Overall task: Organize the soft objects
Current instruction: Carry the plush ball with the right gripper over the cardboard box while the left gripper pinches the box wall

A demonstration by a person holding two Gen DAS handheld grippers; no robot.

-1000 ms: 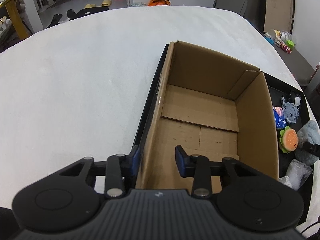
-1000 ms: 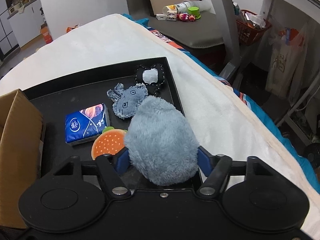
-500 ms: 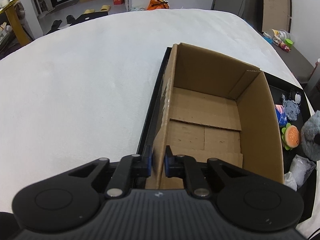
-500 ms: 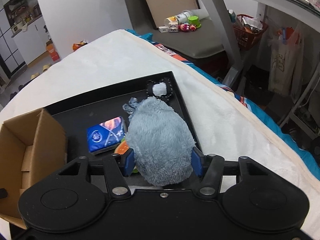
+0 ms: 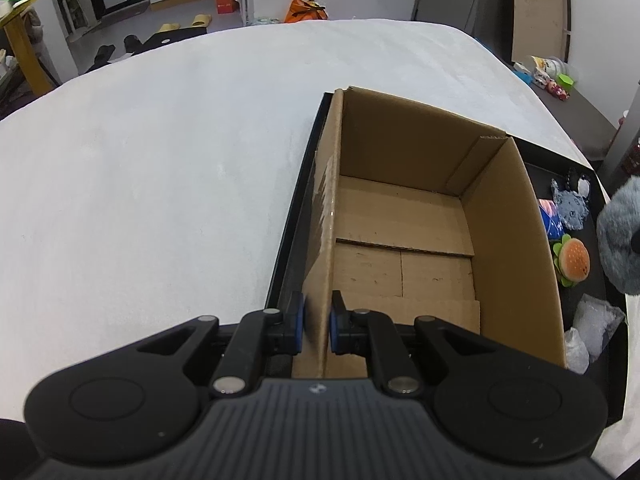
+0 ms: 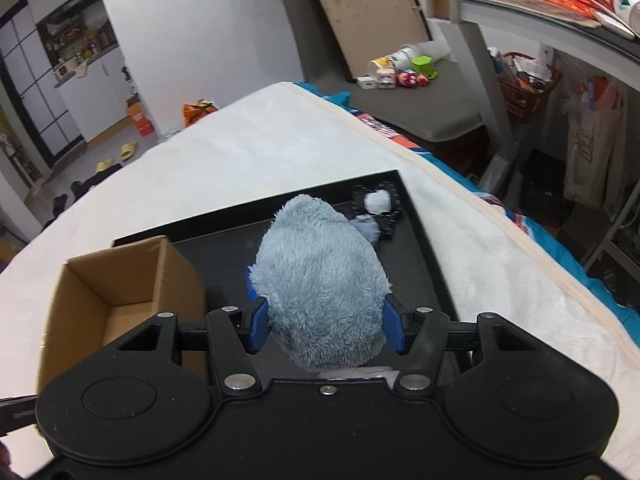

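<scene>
An open, empty cardboard box (image 5: 404,236) stands at the left end of a black tray (image 6: 424,240) on a white bed cover. My left gripper (image 5: 316,322) is shut on the box's near left wall. My right gripper (image 6: 322,322) is shut on a fluffy grey-blue plush (image 6: 320,280), lifted above the tray to the right of the box (image 6: 104,280). In the left wrist view that plush (image 5: 620,236) shows at the right edge. On the tray lie a burger plush (image 5: 570,258), a blue tissue pack (image 5: 550,218), a grey denim animal (image 5: 572,204) and a black-and-white soft piece (image 6: 378,202).
A clear plastic bag (image 5: 592,324) lies at the tray's near right corner. The bed's right edge (image 6: 520,232) drops toward a grey bench (image 6: 420,96) with small toys and a metal shelf (image 6: 540,20). White bed cover (image 5: 160,168) spreads left of the box.
My left gripper closed on the box's left wall. My right gripper rose with the fluffy plush, which now hides the burger and the tissue pack in its view.
</scene>
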